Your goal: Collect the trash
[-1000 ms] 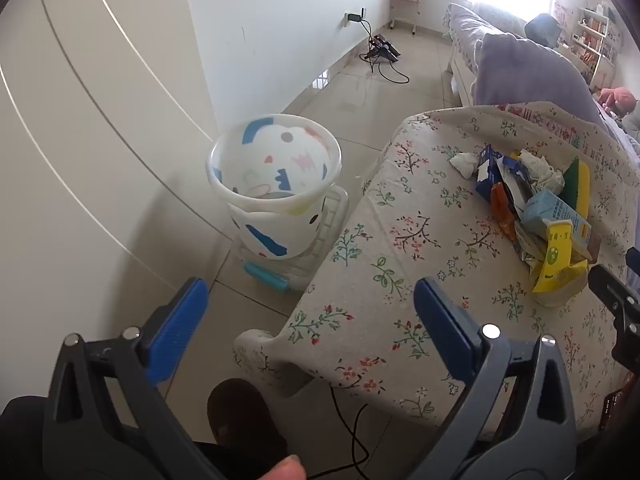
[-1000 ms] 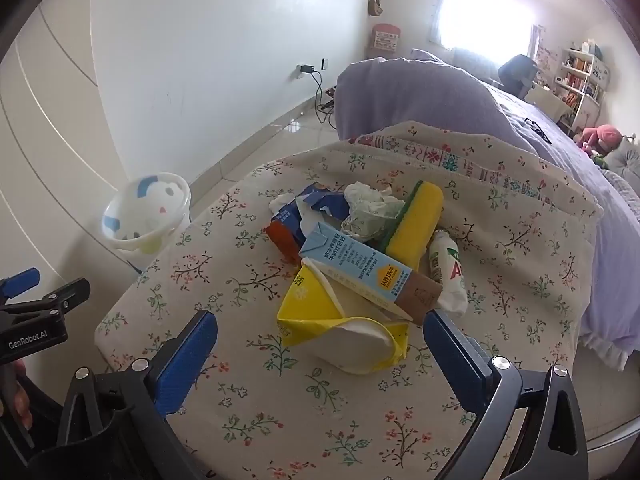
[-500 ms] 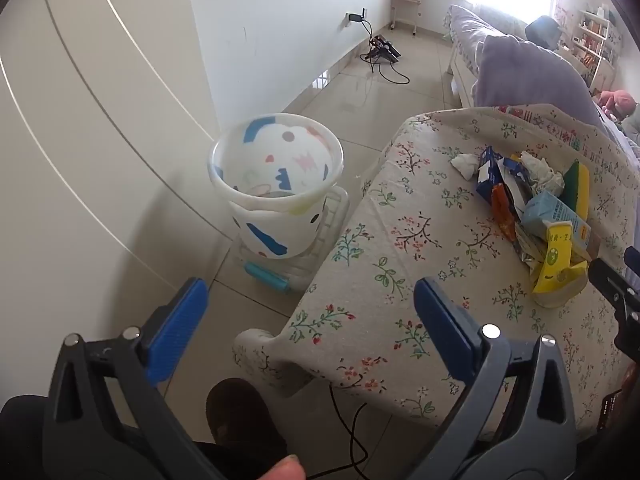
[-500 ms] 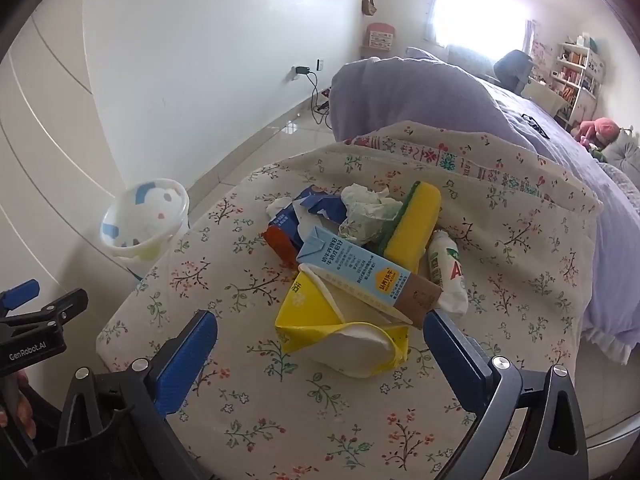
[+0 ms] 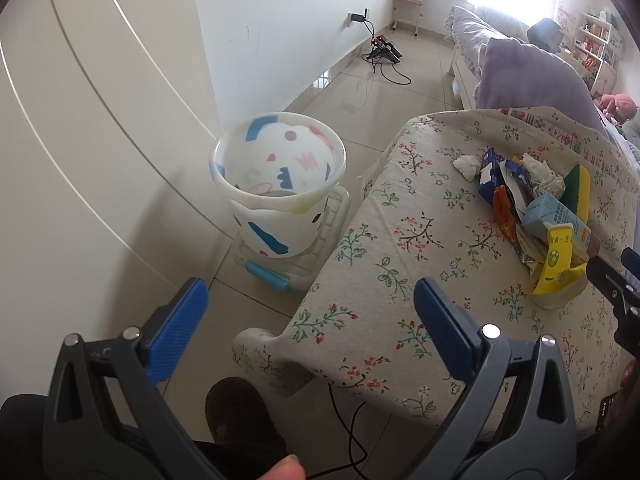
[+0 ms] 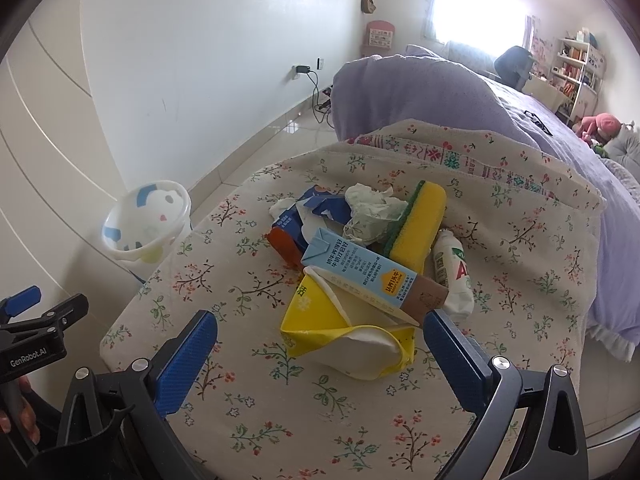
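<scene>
Yellow carton [image 6: 320, 316] lies just ahead of the gaping right hand-held gripper [image 6: 320, 344].

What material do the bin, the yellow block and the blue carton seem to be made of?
Bin: likely thin plastic, glossy and translucent, since its printed shapes show through the wall.
Yellow block: probably a foam sponge, matte and porous, with a green scouring layer.
Blue carton: apparently coated paperboard, with sharp folds and smooth print.
</scene>
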Demonstrator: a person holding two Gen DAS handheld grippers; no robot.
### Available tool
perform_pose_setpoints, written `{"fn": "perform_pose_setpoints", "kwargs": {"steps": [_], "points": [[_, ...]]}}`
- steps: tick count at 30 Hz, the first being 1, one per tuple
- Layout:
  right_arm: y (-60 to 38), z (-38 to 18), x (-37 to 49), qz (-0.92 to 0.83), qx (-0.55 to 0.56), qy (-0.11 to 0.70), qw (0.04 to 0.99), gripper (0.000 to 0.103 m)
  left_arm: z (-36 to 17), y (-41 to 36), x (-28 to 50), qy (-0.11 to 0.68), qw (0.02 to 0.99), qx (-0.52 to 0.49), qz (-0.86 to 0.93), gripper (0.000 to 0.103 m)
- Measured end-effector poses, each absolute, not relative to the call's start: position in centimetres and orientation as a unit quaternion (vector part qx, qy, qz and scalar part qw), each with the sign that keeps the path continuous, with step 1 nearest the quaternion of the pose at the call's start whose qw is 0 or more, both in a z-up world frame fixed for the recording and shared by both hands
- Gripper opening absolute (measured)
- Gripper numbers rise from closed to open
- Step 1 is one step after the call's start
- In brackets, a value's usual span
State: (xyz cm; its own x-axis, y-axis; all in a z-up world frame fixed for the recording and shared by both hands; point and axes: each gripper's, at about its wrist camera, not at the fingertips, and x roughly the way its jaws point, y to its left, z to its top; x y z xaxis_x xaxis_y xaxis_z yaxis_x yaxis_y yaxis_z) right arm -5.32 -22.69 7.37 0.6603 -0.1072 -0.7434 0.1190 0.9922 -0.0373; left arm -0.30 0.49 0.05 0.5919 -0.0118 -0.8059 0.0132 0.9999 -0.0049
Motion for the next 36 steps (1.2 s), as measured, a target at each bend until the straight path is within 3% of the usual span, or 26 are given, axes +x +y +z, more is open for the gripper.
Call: {"fn": "perform_pose_setpoints", "kwargs": {"steps": [36], "points": [[-22.41, 7.19, -4.92, -0.056, 0.012, 0.41, 0.91, 0.103, -0.18, 0.94, -0.27, 0.448, 0.894, 0.0, -0.003, 0.102]]}}
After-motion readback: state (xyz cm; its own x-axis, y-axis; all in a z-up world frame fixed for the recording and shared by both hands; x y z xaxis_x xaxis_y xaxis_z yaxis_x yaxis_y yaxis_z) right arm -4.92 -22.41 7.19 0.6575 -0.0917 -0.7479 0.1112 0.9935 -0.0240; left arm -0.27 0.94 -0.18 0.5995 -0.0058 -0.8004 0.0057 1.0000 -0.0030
